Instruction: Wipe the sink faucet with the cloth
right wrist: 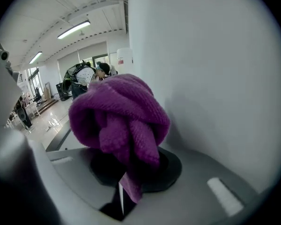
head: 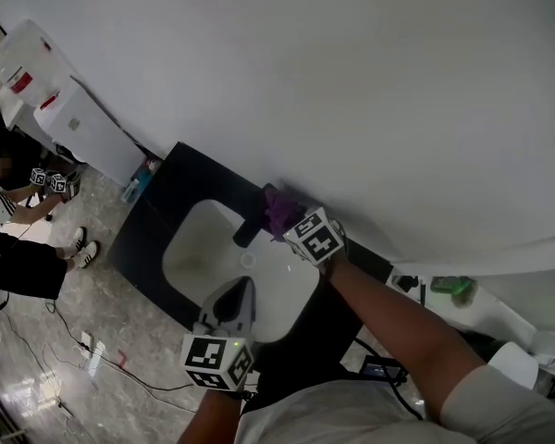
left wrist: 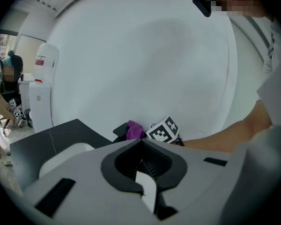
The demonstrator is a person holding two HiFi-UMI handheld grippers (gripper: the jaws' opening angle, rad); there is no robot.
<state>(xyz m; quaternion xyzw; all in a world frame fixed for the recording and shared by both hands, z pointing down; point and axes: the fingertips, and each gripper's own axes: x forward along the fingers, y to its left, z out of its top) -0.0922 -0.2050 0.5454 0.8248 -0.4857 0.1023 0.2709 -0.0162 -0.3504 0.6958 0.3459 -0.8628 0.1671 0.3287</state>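
A black faucet (head: 248, 230) stands at the back rim of the white sink (head: 196, 248), close to the wall. My right gripper (head: 287, 218) is shut on a bunched purple cloth (head: 281, 209), which rests against the top of the faucet. In the right gripper view the cloth (right wrist: 117, 121) fills the middle, clamped in that gripper (right wrist: 123, 191); the faucet is hidden behind it. My left gripper (head: 243, 288) hovers over the sink's near rim, shut and holding nothing. From the left gripper (left wrist: 141, 140) I see the cloth (left wrist: 134, 130) and faucet (left wrist: 121, 131) ahead.
The sink sits in a black counter (head: 162, 206) against a white wall. A white ledge at the right carries a green object (head: 454, 287). White dispensers (head: 69, 114), a bottle (head: 139, 181), a standing person (head: 18, 248) and floor cables (head: 92, 350) are at the left.
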